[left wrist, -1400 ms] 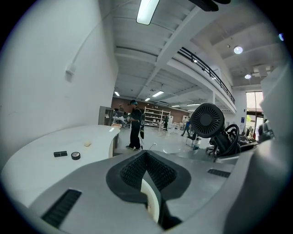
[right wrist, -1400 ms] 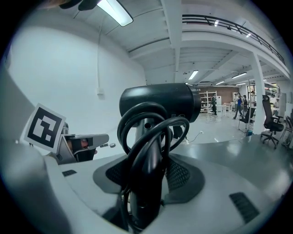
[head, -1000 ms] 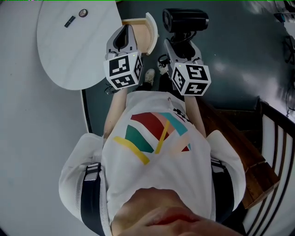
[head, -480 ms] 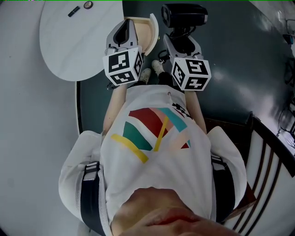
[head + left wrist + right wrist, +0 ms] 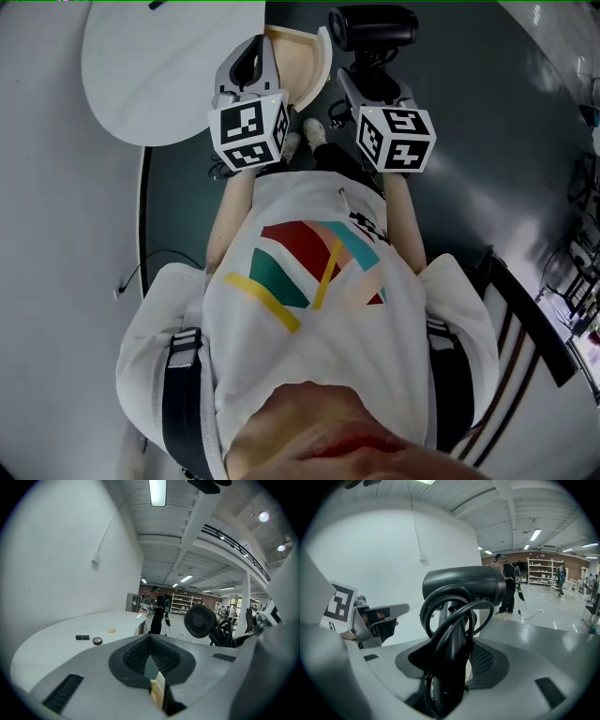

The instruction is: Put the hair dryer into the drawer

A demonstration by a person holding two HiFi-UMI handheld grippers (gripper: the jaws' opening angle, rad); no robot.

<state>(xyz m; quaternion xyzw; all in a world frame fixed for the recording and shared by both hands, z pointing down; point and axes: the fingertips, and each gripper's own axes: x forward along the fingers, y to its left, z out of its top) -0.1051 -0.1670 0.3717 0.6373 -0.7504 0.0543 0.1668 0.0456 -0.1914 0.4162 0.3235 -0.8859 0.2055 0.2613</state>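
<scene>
Your right gripper (image 5: 452, 667) has its jaws clamped on the handle of the hair dryer (image 5: 373, 26), with the barrel crosswise above them. The open drawer (image 5: 300, 67) lies just to its left, beside your left gripper (image 5: 248, 75), whose jaws pinch what looks like the drawer's pale edge.

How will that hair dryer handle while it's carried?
The hair dryer is held by its handle with the barrel on top, so it's probably top-heavy and may tilt. Its cord is looped loosely, so it's likely floppy and could snag.
</scene>
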